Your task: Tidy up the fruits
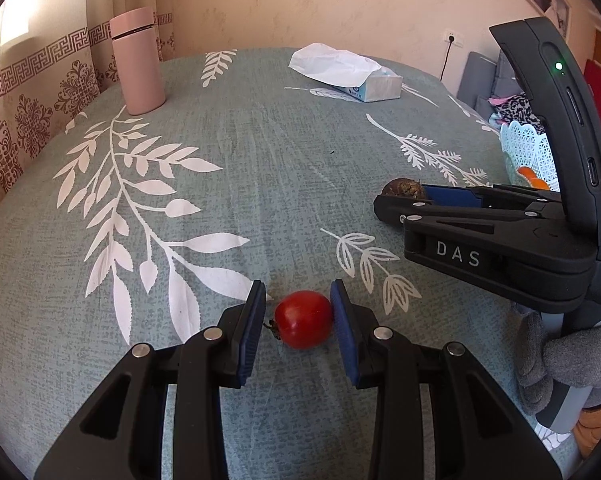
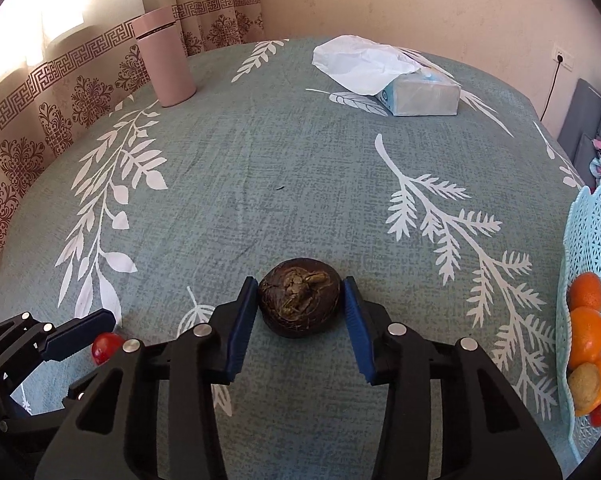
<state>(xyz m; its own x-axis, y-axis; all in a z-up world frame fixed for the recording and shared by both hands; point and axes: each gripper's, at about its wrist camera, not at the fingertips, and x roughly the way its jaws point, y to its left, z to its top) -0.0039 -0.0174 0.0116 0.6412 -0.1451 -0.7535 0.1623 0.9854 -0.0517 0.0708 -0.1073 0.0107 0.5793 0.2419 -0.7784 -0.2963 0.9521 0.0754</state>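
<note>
Red tomato (image 1: 303,319) on cloth (image 1: 260,152), stem pointing left, between left gripper (image 1: 298,304) pads, narrow gap | brown fruit (image 2: 298,303) between parted right gripper (image 2: 300,300) pads, apart | basket (image 2: 596,240) right | tissues (image 2: 420,94) far

- The left gripper (image 1: 298,312) straddles a red cherry tomato (image 1: 303,319) at 6 o'clock, right pad touching, left pad just beside its stem.
- The right gripper (image 1: 384,205) lies at 3 o'clock beside a brown fruit (image 1: 402,189).
- A pink tumbler (image 1: 137,60) stands at 11 o'clock.
</note>
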